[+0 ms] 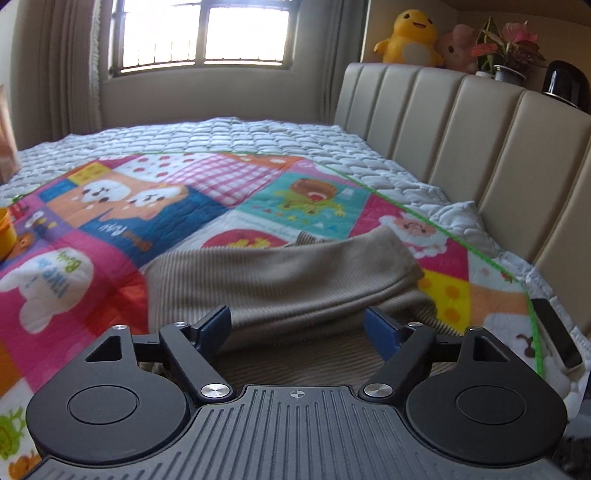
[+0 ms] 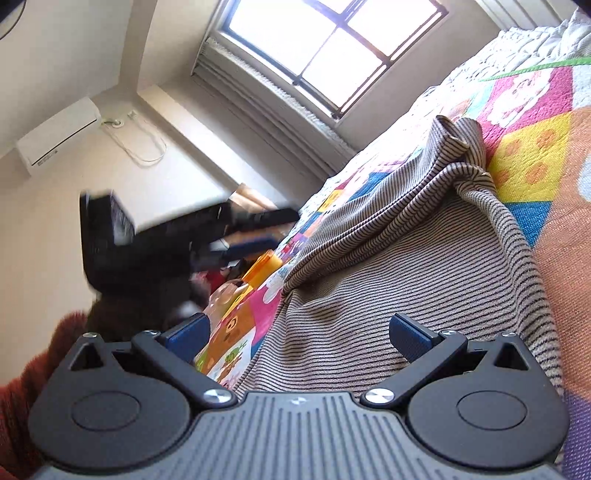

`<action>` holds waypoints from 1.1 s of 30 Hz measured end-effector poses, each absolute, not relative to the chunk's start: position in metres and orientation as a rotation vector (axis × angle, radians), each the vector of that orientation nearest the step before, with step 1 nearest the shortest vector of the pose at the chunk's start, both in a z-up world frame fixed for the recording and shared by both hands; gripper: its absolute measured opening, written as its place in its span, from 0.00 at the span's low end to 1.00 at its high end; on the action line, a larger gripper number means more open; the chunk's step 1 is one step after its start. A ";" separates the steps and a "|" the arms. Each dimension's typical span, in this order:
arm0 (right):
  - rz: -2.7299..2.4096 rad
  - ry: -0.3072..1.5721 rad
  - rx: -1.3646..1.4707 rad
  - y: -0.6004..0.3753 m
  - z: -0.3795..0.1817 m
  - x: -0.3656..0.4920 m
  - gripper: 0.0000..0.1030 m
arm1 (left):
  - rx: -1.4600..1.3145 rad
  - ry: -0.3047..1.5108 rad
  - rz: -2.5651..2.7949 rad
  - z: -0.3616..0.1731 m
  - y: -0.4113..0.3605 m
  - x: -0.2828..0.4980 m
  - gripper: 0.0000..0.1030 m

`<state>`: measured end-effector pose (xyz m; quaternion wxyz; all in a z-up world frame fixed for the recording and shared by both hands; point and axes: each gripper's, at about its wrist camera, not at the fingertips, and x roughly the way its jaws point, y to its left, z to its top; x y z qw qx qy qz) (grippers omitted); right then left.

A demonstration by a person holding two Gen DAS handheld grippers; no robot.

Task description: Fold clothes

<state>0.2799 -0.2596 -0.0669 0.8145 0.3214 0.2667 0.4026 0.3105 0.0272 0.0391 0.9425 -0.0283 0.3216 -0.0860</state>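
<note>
- A bed (image 1: 280, 133) with a white quilted mattress cover is seen in the left wrist view, backed along one side by a beige padded headboard with vertical channels (image 1: 480, 122).
- A bright patchwork cartoon-print blanket with a green border (image 1: 177, 192) is spread over the bed, its far edge lying short of the mattress's far edge.
- A beige finely striped knit garment (image 1: 280, 280) is laid on the blanket near the bed's near edge, towards the headboard side; a fold of it is raised into a rounded ridge, and in the right wrist view a bunched corner (image 2: 458, 155) is stood up above the flat part.
- The left gripper (image 1: 299, 328) is held low over the garment with its blue-padded jaws spread apart, the raised fold lying between and just beyond them.
- The right gripper (image 2: 299, 332) is held with its jaws wide apart, nothing clamped; the striped fabric is seen between them, and whether it is touched cannot be told.
- A yellow plush duck toy (image 1: 410, 35) is set on top of the headboard, beside a pink plush toy (image 1: 458, 48) and a potted plant with pink leaves (image 1: 506, 48).
- A rust-red knitted sleeve (image 2: 26, 387) is seen at the lower left of the right wrist view.
</note>
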 end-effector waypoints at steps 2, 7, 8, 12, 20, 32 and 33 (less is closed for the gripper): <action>0.839 0.594 0.662 -0.254 -0.065 0.280 1.00 | -0.071 0.670 -0.175 0.028 0.041 0.300 0.85; 0.792 0.684 0.518 -0.235 -0.044 0.277 1.00 | -0.003 0.703 -0.109 0.003 0.073 0.290 0.88; 0.783 0.701 0.488 -0.232 -0.040 0.277 1.00 | 0.028 0.703 -0.083 0.001 0.078 0.289 0.88; 0.706 0.659 0.352 -0.227 -0.006 0.277 0.90 | 0.063 0.679 -0.037 -0.001 0.106 0.285 0.89; 0.234 0.547 0.083 -0.212 0.023 0.382 0.44 | -0.040 0.637 -0.153 0.003 0.094 0.317 0.92; 0.262 0.474 0.065 -0.194 0.024 0.399 0.06 | -0.104 0.577 -0.218 0.010 0.103 0.322 0.92; 0.265 0.476 0.064 -0.196 0.027 0.396 0.06 | -0.130 0.569 -0.238 0.012 0.103 0.323 0.93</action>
